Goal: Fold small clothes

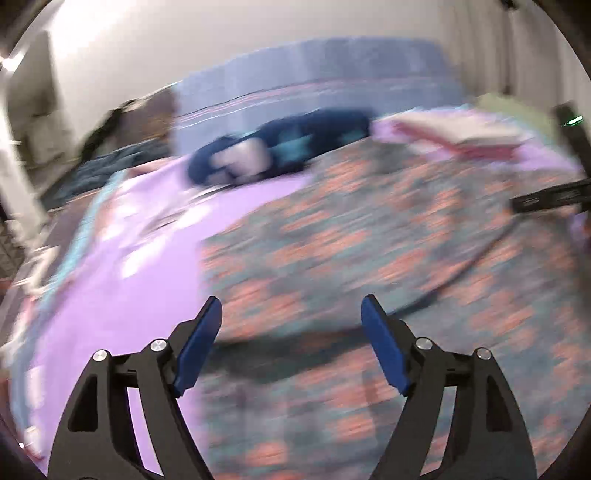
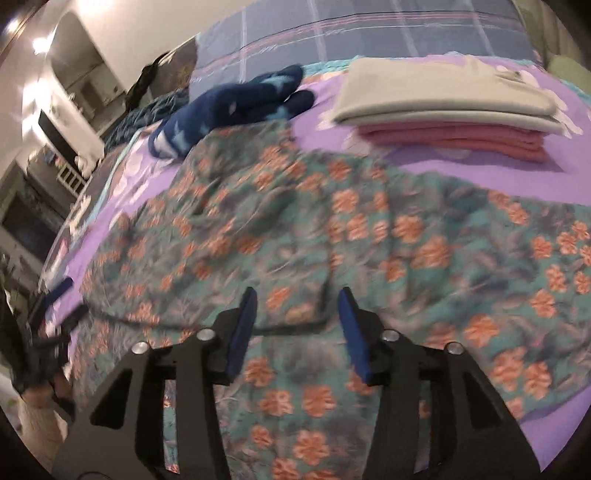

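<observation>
Currently the left gripper [image 1: 291,310] stands wide and empty over the floral garment [image 1: 369,251]. The right gripper [image 2: 297,306] stands narrowly parted, gripping nothing, near the garment's front hem.

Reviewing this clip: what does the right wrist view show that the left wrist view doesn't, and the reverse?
Only the right wrist view: the folded stack sharply, a grey piece on pink ones, and the left gripper at the floral garment's left edge.

Only the left wrist view: part of the right gripper's black body at the right edge, plus the left gripper open with nothing between its pads; the picture is heavily blurred.

Both: the floral garment spread on the purple bedspread, the navy garment behind it, the plaid bedding.
</observation>
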`<state>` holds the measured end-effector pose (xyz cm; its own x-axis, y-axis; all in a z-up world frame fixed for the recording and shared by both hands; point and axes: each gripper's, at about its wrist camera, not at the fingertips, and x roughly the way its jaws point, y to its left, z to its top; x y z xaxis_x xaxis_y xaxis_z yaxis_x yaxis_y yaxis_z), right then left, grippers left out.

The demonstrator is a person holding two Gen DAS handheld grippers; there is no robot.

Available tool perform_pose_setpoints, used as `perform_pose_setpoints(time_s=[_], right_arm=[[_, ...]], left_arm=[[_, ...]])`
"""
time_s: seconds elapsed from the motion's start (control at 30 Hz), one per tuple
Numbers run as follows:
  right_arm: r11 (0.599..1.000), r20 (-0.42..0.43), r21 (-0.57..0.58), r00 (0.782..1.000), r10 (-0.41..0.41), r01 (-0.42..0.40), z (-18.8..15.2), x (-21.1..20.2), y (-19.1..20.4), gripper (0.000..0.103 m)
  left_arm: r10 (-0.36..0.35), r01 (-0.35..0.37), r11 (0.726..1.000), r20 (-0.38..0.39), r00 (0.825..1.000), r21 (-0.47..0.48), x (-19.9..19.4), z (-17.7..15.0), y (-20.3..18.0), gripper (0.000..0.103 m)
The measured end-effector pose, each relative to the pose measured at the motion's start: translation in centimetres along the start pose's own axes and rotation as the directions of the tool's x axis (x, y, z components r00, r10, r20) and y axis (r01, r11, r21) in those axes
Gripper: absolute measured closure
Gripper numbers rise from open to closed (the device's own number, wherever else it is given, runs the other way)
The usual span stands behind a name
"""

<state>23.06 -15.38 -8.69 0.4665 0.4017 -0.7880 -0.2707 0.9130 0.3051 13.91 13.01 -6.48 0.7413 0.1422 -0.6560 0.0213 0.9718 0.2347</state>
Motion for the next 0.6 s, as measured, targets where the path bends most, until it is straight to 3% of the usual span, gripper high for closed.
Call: perform_pose_setpoints(time_s=[0.03,0.1,0.2,0.3,0.33,0.4,0.43,0.6], right_arm=[[0.999,-0.004,-0.006,0.999,-0.038,0.038,-0.1,0.4,0.3,0.082],[0.999,0.006,0.019,0.999,-0.048,0.048,0.2,0.5,0.4,0.090],[0.998,0.104,0.033,0.993,-0.058,0.055,0.5,-2.3,1.1,0.091],[0.990,0.166,0.026,0.976,-0.144,0.142,-0.1,-4.9,1.4,0.091],[0.984,0.138,0.017,0.975,-0.176,0.176,-0.5,-4.7,1.1,0.090],[0.970,0.044,-0.015,0.969,-0.242,0.243,-1.4,-3.0,0.3,0.072],[0.963,0.013,-0.019,0.963,-0.268,0.268,-1.8,-2.4,-0.1,0.069],[0.969,0.107,0.045,0.963,-0.246,0.243,-1.2,-4.0,0.9,0.062]], left_arm=[[0.055,-0.055,0.999,-0.035,0.998,0.003,0.8,-0.7,1.1,0.025],[0.069,-0.069,0.998,-0.074,0.995,-0.003,1.9,-1.4,2.8,0.025],[0.091,-0.103,0.992,-0.151,0.984,-0.070,3.7,-1.9,4.9,0.025],[0.086,-0.110,0.983,-0.160,0.983,-0.149,4.2,-1.7,6.6,0.025],[0.091,-0.119,0.978,-0.169,0.981,-0.169,4.5,-1.5,7.0,0.025],[0.076,-0.111,0.975,-0.178,0.981,-0.194,5.1,-1.5,7.4,0.025],[0.066,-0.102,0.973,-0.175,0.982,-0.206,5.1,-1.6,7.7,0.025],[0.059,-0.100,0.963,-0.168,0.984,-0.248,4.9,-2.1,8.5,0.025]])
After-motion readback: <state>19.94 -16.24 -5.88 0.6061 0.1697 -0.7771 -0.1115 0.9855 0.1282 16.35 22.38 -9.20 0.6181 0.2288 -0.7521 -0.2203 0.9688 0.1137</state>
